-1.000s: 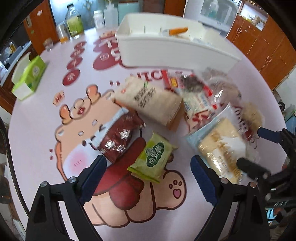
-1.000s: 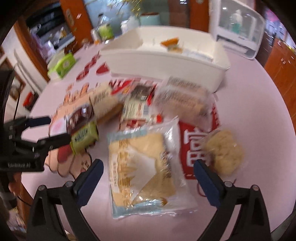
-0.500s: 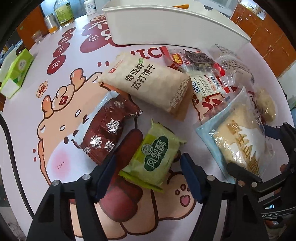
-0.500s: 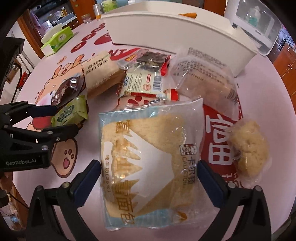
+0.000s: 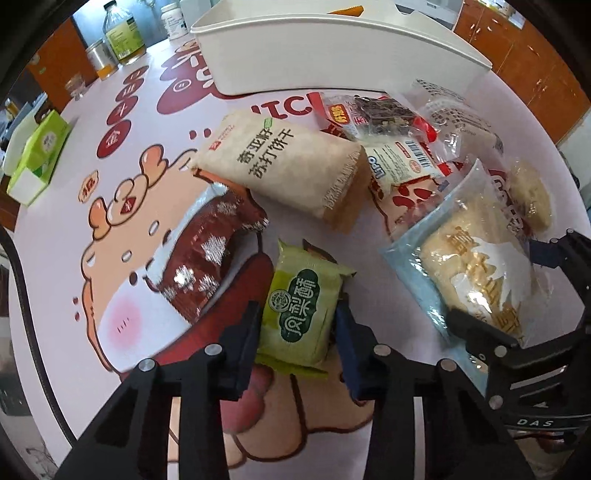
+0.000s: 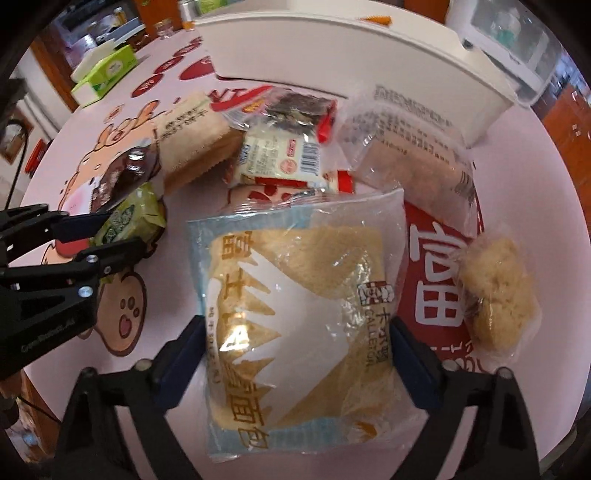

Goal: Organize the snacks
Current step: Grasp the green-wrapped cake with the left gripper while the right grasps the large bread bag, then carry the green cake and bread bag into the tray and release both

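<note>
1. Straddling the big bread bag (image 6: pixel 295 314), right gripper (image 6: pixel 297 354) jaws are closing, blue pads at its two side edges, contact unclear. Bag lies flat on the table (image 6: pixel 517 155), long axis running away from the camera, "CALLETON" printed sideways.
2. Beige cracker pack (image 5: pixel 280 166) lies diagonal, Chinese lettering.
3. Small green pastry pack (image 5: pixel 301 310) sits lengthwise between the left gripper (image 5: pixel 297 332) jaws, which are closing with pads against both sides.
4. Only the left view shows bottles (image 5: pixel 120 33) beyond the white bin (image 5: pixel 332 55).
</note>
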{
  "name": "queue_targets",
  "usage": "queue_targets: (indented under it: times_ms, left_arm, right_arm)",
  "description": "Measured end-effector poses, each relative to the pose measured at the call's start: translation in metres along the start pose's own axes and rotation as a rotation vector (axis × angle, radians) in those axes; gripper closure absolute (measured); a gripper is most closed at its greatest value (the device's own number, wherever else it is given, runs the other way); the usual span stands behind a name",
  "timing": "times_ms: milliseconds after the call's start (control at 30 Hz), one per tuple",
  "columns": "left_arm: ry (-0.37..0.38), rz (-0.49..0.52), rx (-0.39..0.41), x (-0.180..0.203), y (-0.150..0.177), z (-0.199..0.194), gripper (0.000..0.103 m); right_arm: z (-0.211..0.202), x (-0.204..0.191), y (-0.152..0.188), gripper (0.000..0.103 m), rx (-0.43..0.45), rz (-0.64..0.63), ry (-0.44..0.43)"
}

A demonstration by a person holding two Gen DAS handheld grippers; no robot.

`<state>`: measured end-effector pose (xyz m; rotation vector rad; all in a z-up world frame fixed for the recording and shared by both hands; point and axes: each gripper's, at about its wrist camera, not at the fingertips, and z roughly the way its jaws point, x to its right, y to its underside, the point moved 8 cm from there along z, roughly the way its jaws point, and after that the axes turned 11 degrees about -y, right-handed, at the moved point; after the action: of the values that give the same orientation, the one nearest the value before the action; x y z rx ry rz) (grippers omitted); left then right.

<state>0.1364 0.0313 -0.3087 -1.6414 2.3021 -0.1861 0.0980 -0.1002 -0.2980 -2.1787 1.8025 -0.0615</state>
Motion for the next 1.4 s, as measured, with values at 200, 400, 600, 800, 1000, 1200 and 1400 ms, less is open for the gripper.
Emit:
queue_targets:
  times_ms: [200,400,600,800,1000,1200,1400]
  left_arm:
    - [0.017,-0.025,0.040,0.001,0.005,-0.029,0.066]
    - [0.022,-0.040,0.131,-0.001,-0.011,-0.076,0.066]
    - [0.026,-0.054,0.240,-0.004,-0.045,-0.128,0.066]
    - [-0.010,-0.047,0.333,-0.018,-0.097,-0.164,0.066]
    - [-0.078,-0.062,0.419,-0.036,-0.151,-0.197,0.066]
    - [-0.115,-0.085,0.482,-0.050,-0.206,-0.223,0.066]
    - [-0.147,-0.095,0.505,-0.053,-0.245,-0.230,0.065]
  right_arm:
    - [-0.016,-0.001,0.004,0.013,0.031,0.021,-0.031]
    - [-0.056,0.003,-0.007,0.013,0.137,0.026,-0.040]
    - [-0.100,0.012,-0.031,0.013,0.250,0.046,-0.049]
    - [-0.143,0.019,-0.068,0.013,0.363,0.023,-0.015]
    - [-0.194,0.029,-0.123,0.013,0.484,-0.017,0.051]
    - [-0.245,0.041,-0.179,0.013,0.599,-0.035,0.089]
    - [-0.270,0.055,-0.227,0.013,0.652,-0.013,0.089]
